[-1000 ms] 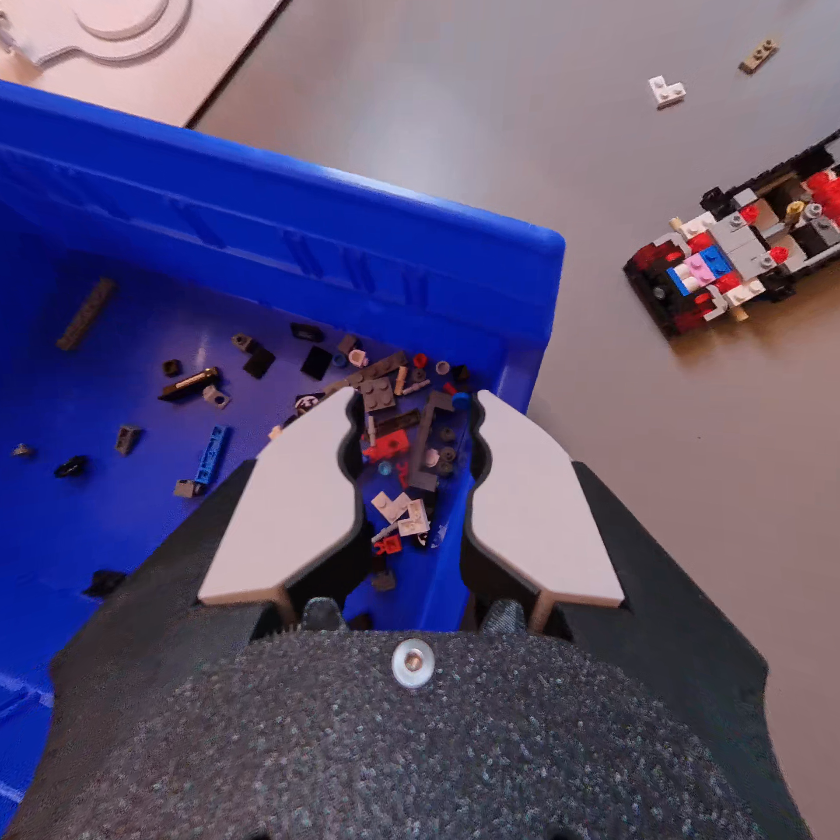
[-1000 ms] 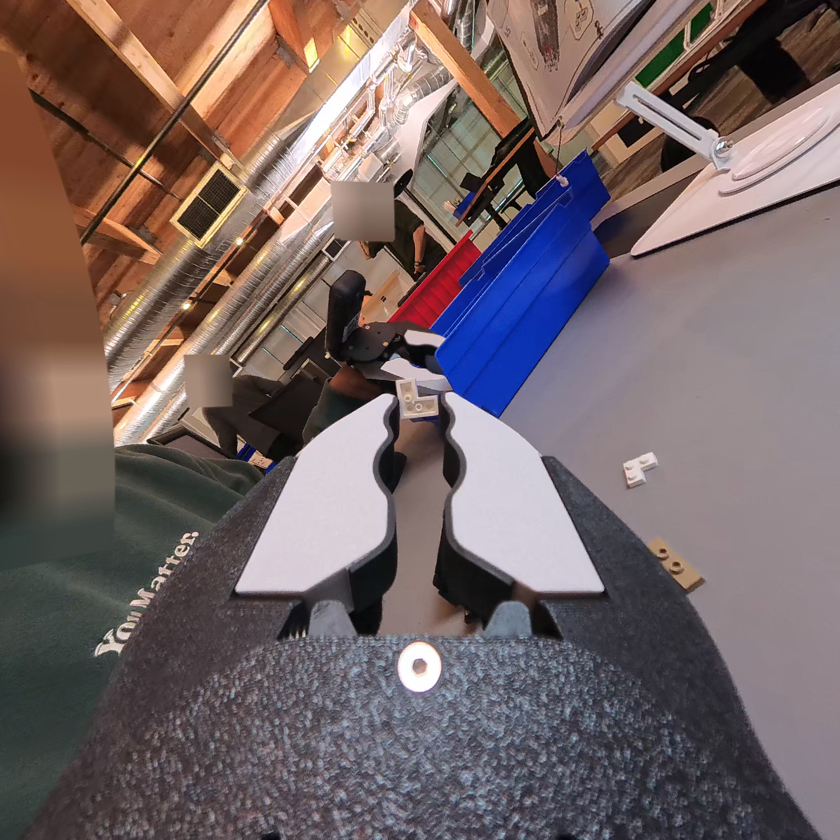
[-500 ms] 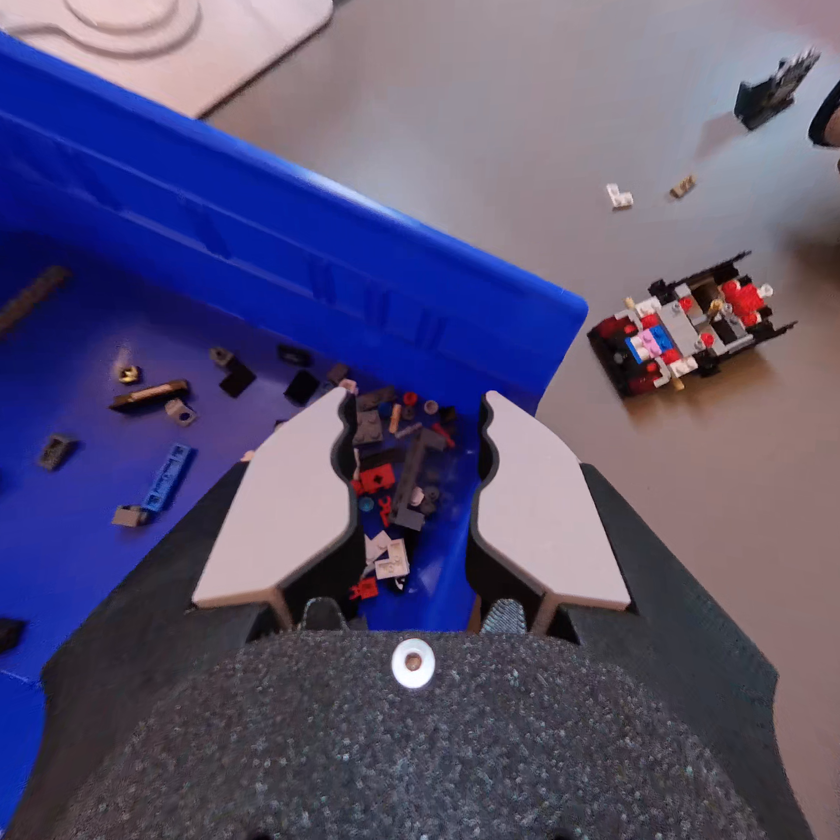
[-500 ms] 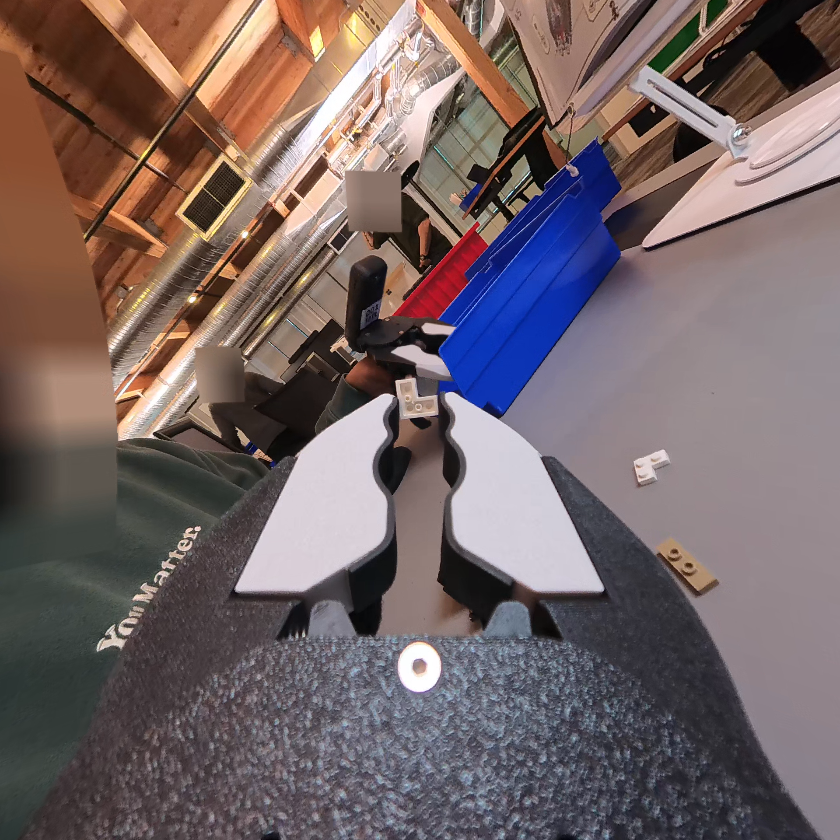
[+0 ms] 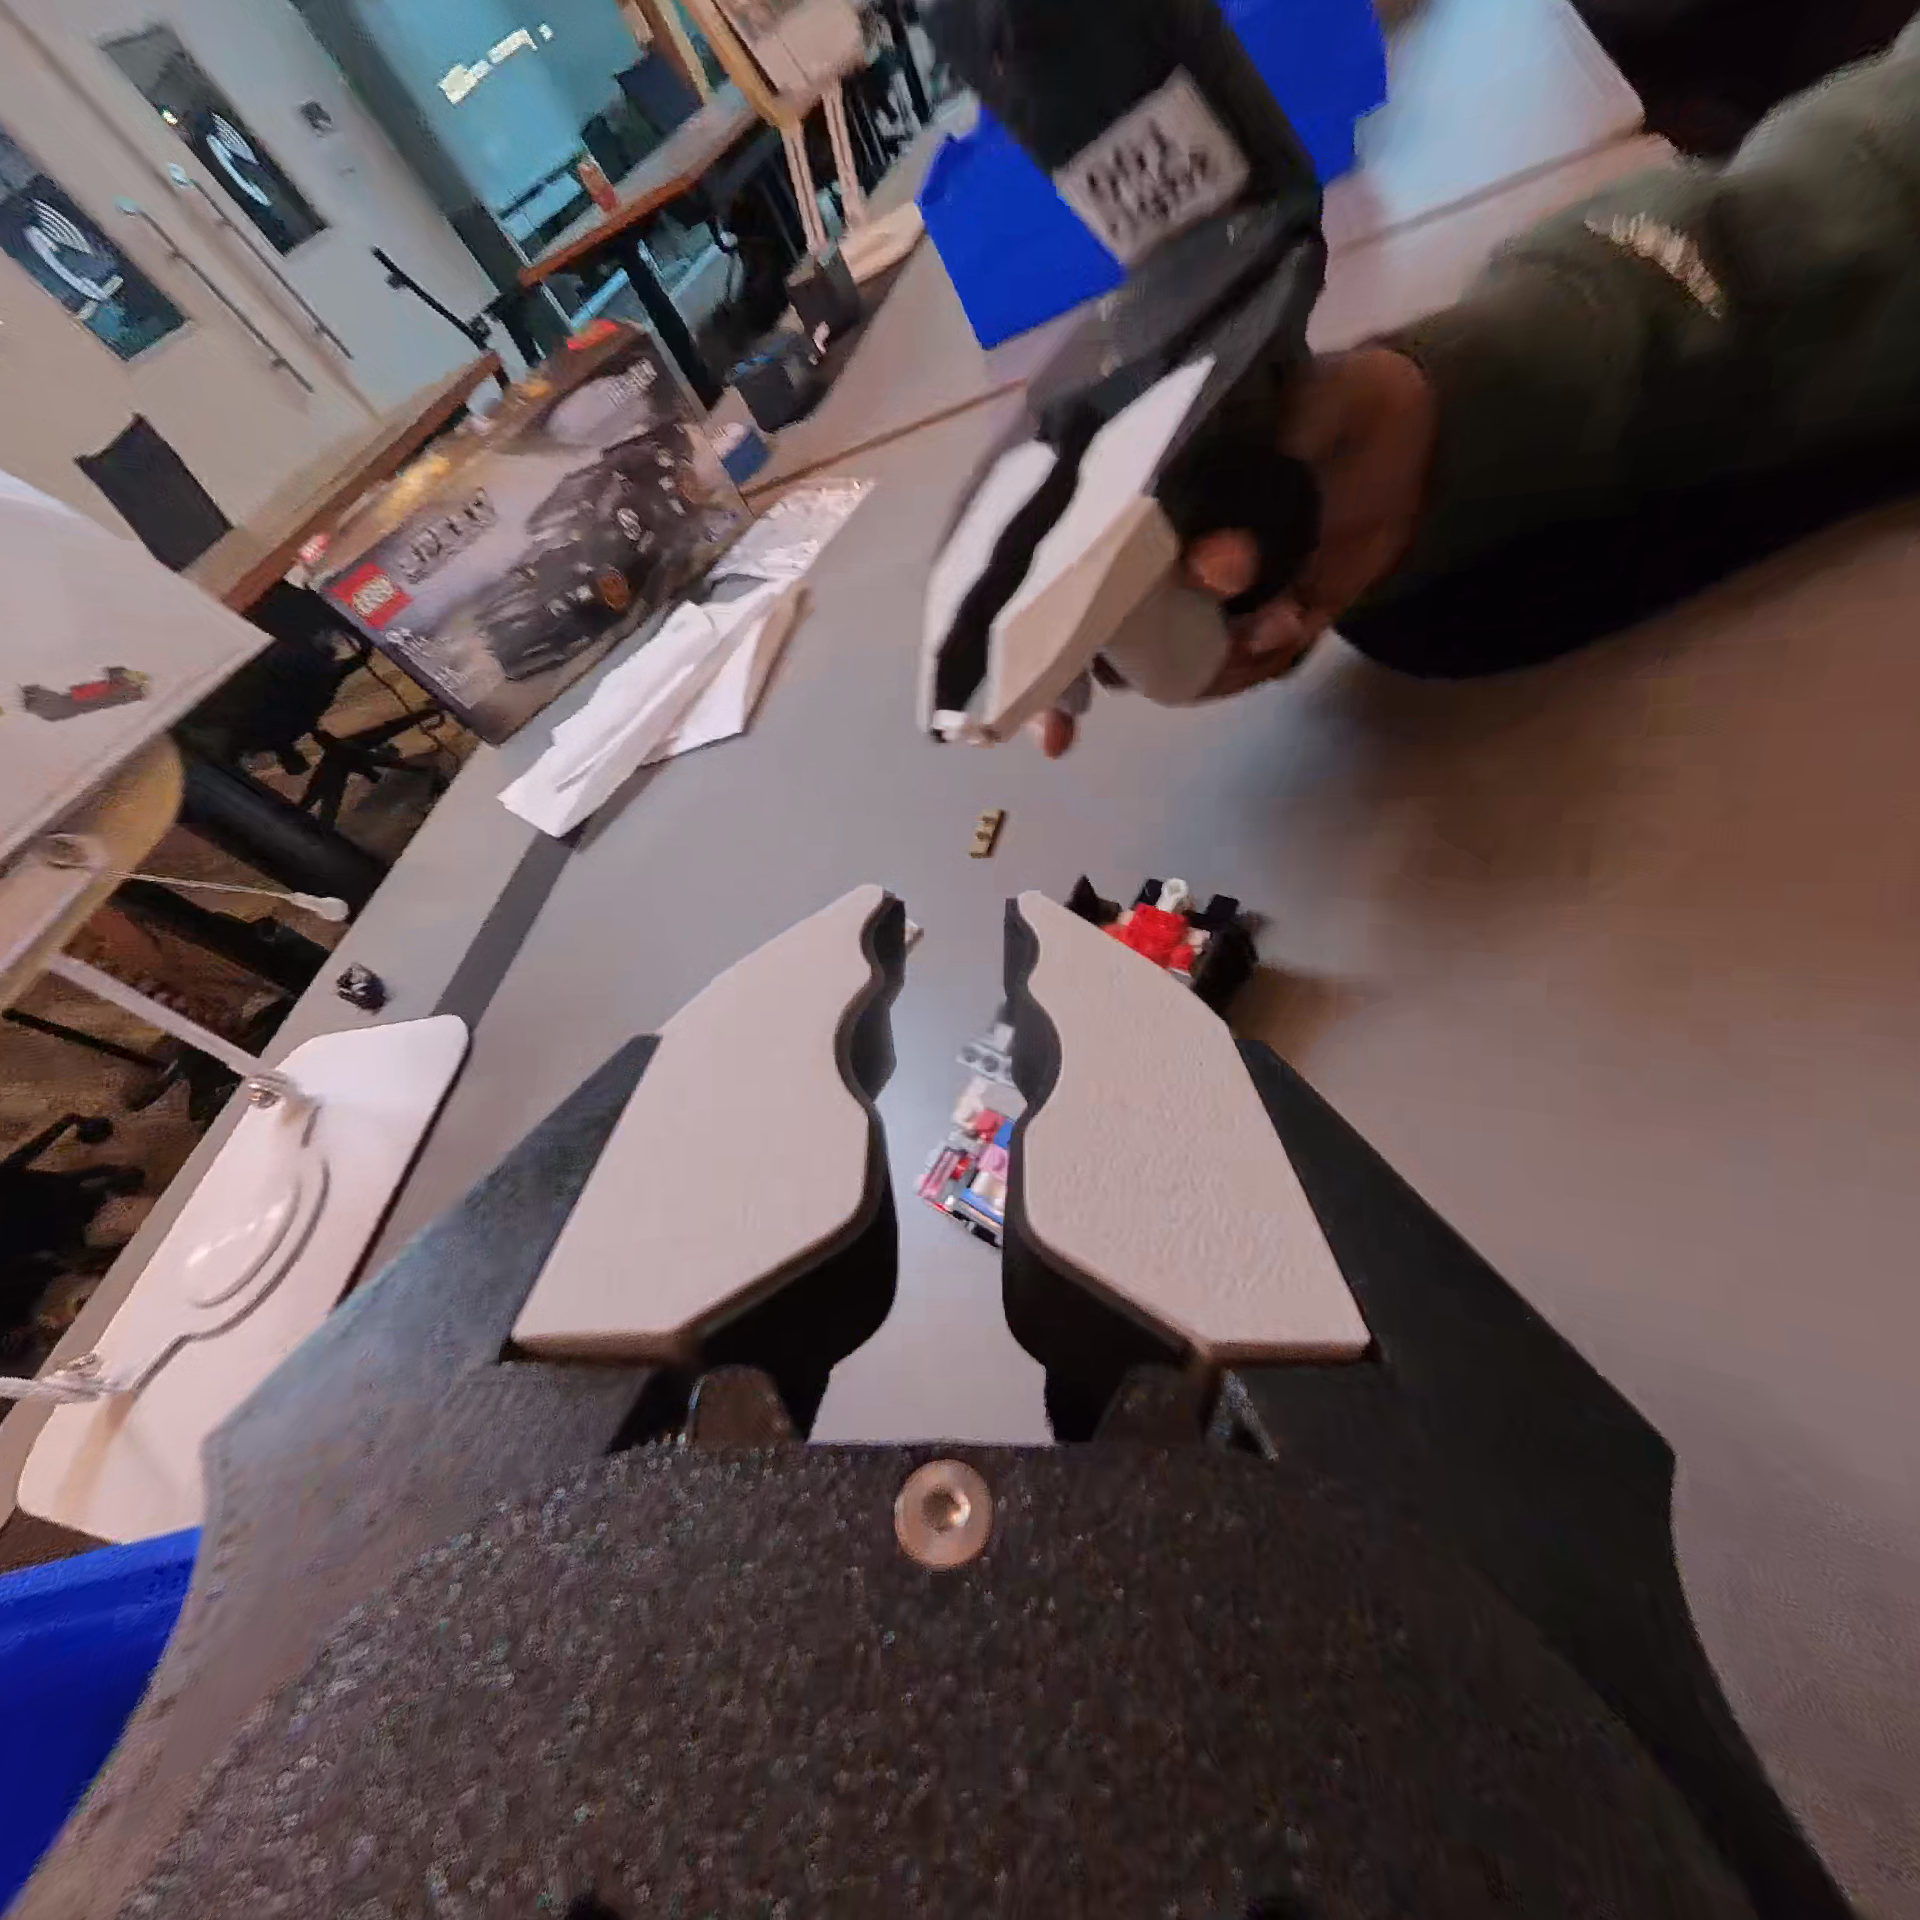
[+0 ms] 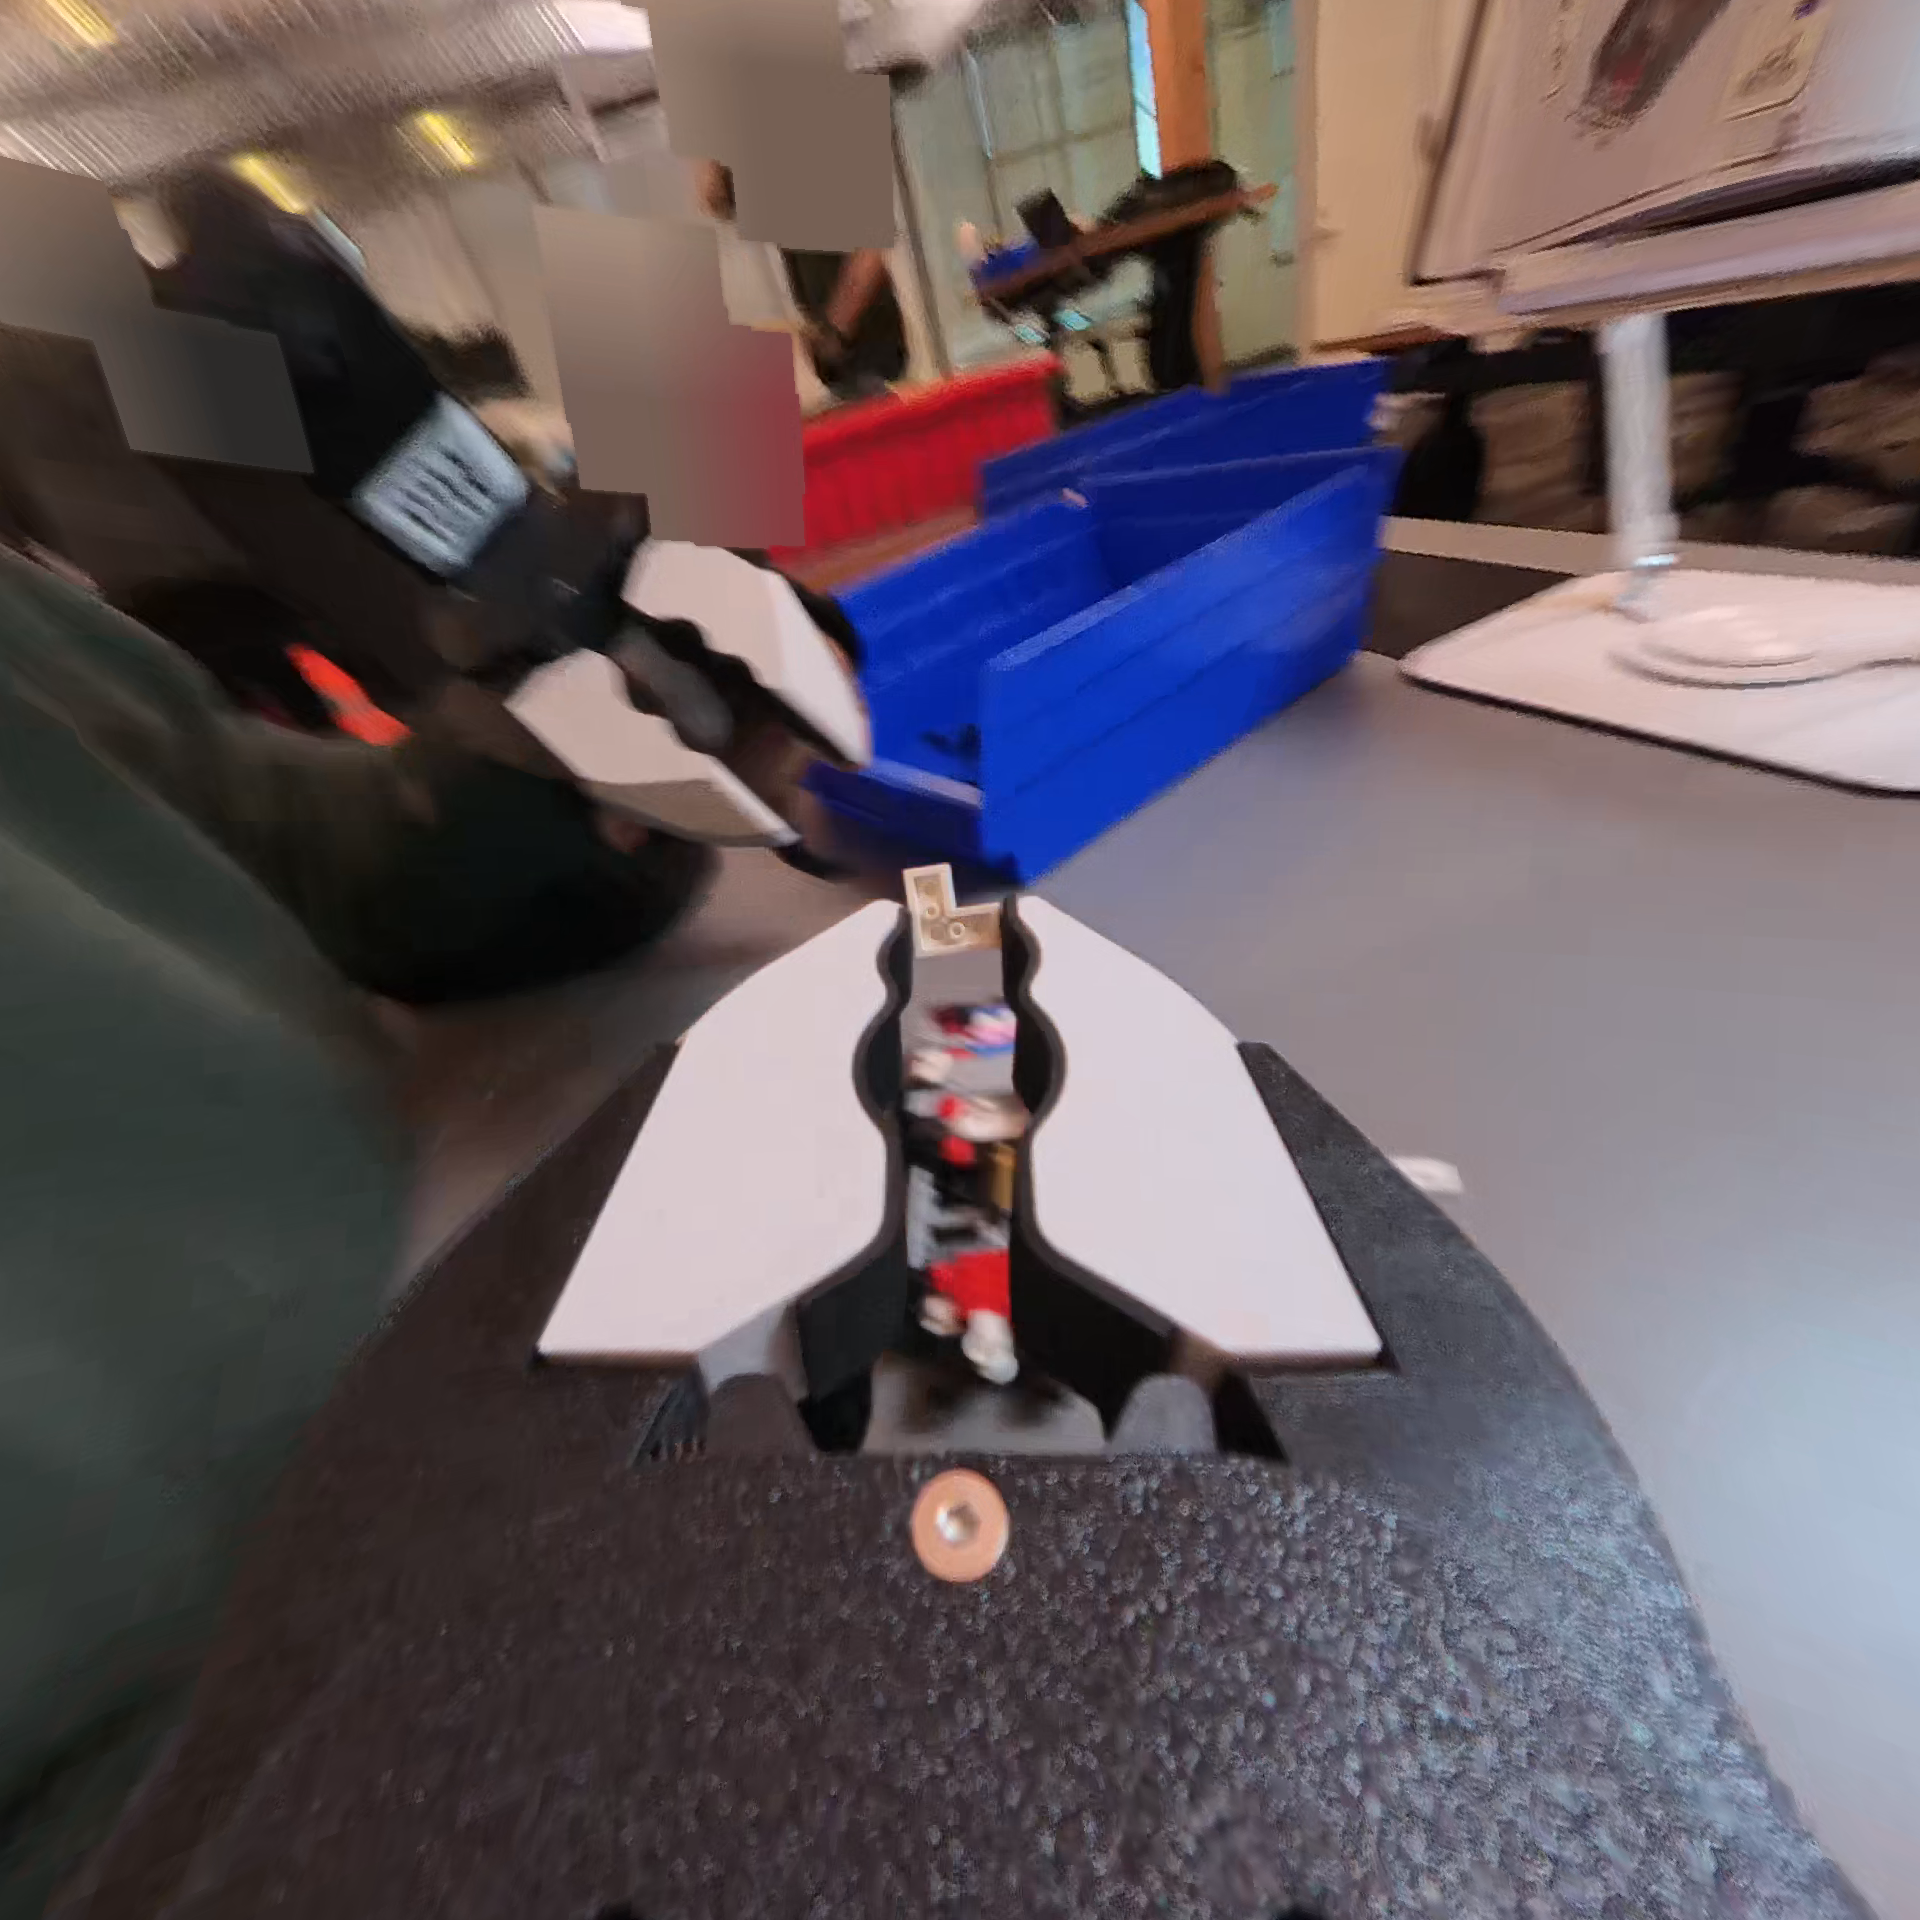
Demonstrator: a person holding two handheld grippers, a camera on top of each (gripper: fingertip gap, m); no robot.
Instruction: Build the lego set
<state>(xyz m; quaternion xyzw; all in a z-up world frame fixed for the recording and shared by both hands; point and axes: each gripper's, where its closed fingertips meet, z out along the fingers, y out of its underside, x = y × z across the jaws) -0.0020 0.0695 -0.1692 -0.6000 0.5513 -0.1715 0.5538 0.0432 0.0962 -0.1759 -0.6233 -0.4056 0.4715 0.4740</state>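
Left wrist view first, and it has swung sharply: a second ago the left gripper [image 5: 943, 925] was looking down into the blue bin [image 6: 1174, 665] of loose parts, and now it is out over the grey table [image 5: 1558, 1039], jaws parted with nothing between them; the half-built lego car [image 5: 1164, 935] lies just ahead of and partly under its right finger, and a small tan plate [image 5: 987, 831] rests a little beyond the tips; farther ahead and above, the right gripper [image 5: 961, 722] hangs tip-down in a person's hand [image 5: 1320, 520], a white piece at its very tips. In the right wrist view that gripper is clamped on a white L-shaped plate [image 6: 951, 920], pinched at the tips, as it was half a second ago; but now the car shows blurred through the gap between its fingers, directly beneath, where before there was bare table; the bin sits beyond the tips, to the right. The reading: searching the bin is over and both tools are converging on the car; the corner plate looks about to go on, with the empty left gripper likely coming in to steady the model.
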